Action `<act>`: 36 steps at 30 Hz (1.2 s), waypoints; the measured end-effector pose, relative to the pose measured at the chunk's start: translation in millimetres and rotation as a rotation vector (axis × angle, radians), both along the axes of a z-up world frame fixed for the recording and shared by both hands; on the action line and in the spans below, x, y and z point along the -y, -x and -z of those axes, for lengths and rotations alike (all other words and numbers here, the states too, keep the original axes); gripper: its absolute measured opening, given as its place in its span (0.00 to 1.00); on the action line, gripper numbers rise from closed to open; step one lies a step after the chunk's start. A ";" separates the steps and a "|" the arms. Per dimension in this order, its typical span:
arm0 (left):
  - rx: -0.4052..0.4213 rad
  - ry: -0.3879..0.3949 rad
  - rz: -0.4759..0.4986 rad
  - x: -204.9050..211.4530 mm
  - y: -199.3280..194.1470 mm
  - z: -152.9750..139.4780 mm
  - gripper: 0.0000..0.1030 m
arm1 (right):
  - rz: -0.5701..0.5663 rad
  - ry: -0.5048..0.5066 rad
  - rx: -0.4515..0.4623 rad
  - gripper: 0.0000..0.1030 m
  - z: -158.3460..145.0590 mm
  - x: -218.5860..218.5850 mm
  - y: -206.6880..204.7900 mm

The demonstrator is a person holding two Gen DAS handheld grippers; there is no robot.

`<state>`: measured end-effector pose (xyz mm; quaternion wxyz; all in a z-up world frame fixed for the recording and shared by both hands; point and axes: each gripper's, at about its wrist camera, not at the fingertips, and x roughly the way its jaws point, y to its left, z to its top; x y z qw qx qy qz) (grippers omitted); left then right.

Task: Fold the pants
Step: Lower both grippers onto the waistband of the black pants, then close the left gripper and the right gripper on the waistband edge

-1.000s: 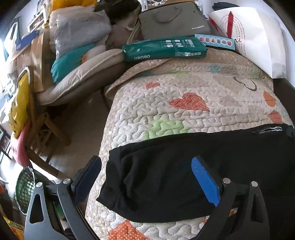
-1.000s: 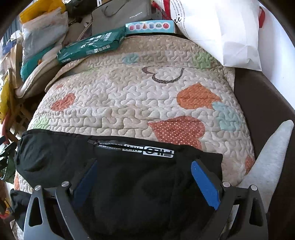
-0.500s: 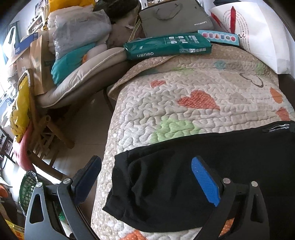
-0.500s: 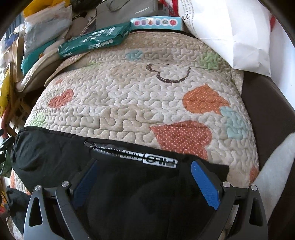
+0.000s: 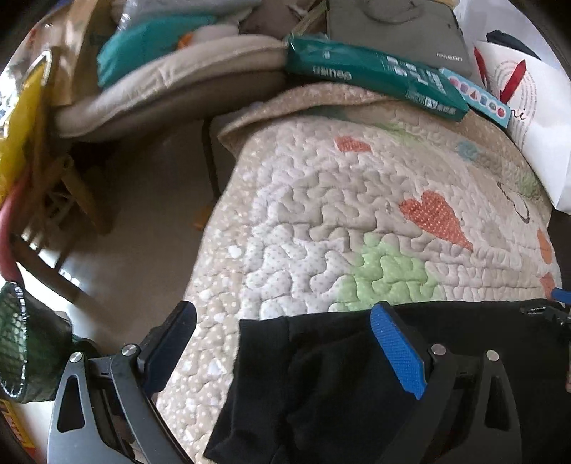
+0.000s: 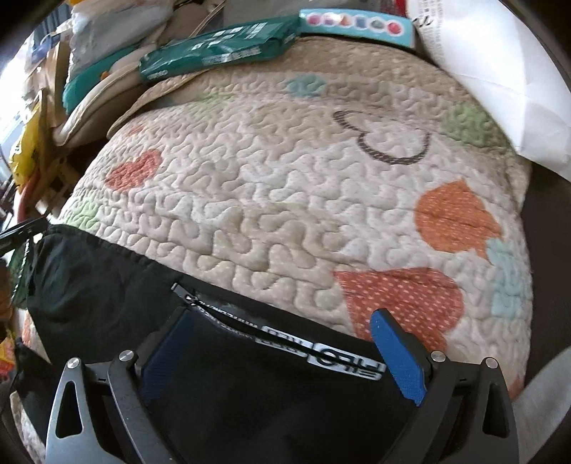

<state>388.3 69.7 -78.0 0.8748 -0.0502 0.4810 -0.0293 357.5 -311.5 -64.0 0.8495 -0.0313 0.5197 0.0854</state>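
Pants (image 5: 357, 374) on quilt (image 5: 303, 214) | both hand-held grippers spread, released; logo (image 6: 342, 360) only in right view

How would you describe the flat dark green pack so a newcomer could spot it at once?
Start at the quilted heart-print cover and follow it to its far edge. The dark green pack lies there, partly on the quilt. It has white printing, unlike the light blue box with coloured shapes beside it.
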 end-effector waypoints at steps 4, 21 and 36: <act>-0.023 -0.040 0.081 18.8 -3.9 10.0 0.95 | -0.035 0.014 -0.037 0.98 11.9 -0.5 -3.0; 0.029 -0.134 0.244 57.3 19.9 -15.0 0.13 | -0.070 0.034 -0.024 0.01 -3.6 -10.6 8.8; 0.051 -0.195 0.252 64.1 25.2 -28.6 0.13 | -0.129 0.148 -0.076 0.71 -1.9 3.3 1.2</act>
